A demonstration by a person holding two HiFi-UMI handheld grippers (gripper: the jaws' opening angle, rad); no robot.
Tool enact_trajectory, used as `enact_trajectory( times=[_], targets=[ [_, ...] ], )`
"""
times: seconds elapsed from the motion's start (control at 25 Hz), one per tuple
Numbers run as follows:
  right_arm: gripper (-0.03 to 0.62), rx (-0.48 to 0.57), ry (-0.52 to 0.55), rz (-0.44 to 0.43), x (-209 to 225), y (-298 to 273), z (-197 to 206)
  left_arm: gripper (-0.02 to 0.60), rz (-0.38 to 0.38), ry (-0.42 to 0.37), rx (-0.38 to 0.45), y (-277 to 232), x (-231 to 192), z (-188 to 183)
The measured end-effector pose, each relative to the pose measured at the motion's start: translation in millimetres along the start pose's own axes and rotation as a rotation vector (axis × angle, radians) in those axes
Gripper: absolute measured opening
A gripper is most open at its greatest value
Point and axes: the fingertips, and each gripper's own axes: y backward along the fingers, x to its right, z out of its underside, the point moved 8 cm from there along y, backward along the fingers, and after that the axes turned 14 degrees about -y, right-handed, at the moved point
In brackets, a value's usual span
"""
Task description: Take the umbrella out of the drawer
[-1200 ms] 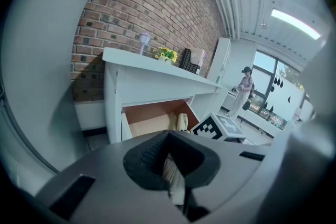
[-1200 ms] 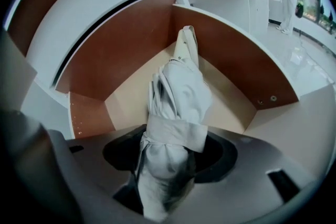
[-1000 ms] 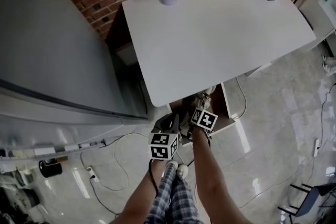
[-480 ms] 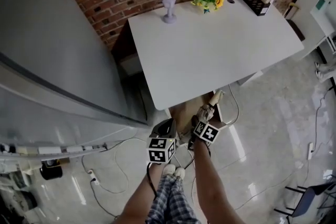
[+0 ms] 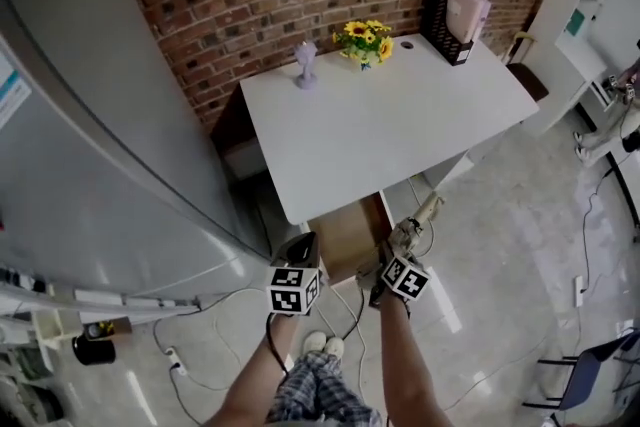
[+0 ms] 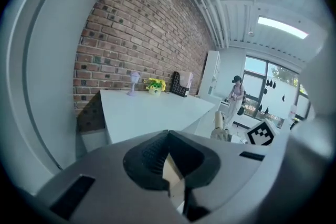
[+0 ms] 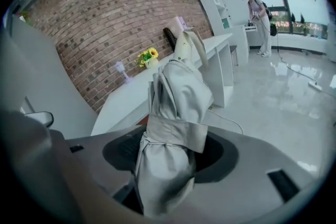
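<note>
Umbrella (image 5: 418,220), folded and beige, shows small in the head view at about 5 o'clock. It is out of the open drawer (image 5: 340,233) and lies at the drawer's 3 o'clock side, slanting toward 1 o'clock. The right gripper (image 5: 393,255) holds its lower end, but the marker cube covers the jaws. The left gripper (image 5: 300,253) sits at 7 o'clock of the drawer, and its dark jaws are hard to read from above. The white desk (image 5: 400,120) overhangs the back of the drawer and hides that part.

Left gripper view: the left gripper (image 6: 168,136) has its jaw tips together, with nothing between them. Only a thin pale slit shows below the tips. At 3 o'clock the pale end of the umbrella (image 6: 217,123) rises beside a marker cube, and the gripper body cuts off its lower part. The desk (image 6: 152,110) lies at 11 o'clock.

Right gripper view: the right gripper (image 7: 168,162) is closed on the umbrella (image 7: 176,105). The pads press the fabric just below its wrap strap. The handle end points to 12 o'clock, and the bottom end is hidden under the gripper body. A person (image 7: 257,10) stands far off at 2 o'clock.
</note>
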Motion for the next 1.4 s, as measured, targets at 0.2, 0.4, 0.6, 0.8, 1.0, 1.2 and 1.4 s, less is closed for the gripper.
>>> enact_trajectory(
  times=[0.2, 0.4, 0.6, 0.8, 1.0, 1.2, 1.4],
  targets=[
    [0.276, 0.149, 0.060, -0.057, -9, 79, -40, 0.025, 0.013, -0.060, 0.072, 39, 13, -33],
    [0.276, 0.305, 0.136, -0.098, -10, 165, -68, 0.025, 0.013, -0.158, 0.153, 84, 21, -65],
    [0.278, 0.452, 0.234, -0.118, -8, 246, -85, 0.026, 0.005, -0.181, 0.230, 120, 23, -94],
    [0.278, 0.610, 0.306, -0.159, -16, 311, -107, 0.026, 0.008, -0.199, 0.312, 136, 28, -122],
    [0.278, 0.711, 0.382, -0.138, -20, 357, -111, 0.026, 0.009, -0.224, 0.381, 148, 35, -140],
    [0.278, 0.743, 0.407, -0.106, -15, 374, -104, 0.026, 0.023, -0.233, 0.405, 151, 38, -144],
    [0.278, 0.767, 0.431, -0.077, -15, 387, -104, 0.026, 0.026, -0.233, 0.419, 153, 39, -143]
  ],
)
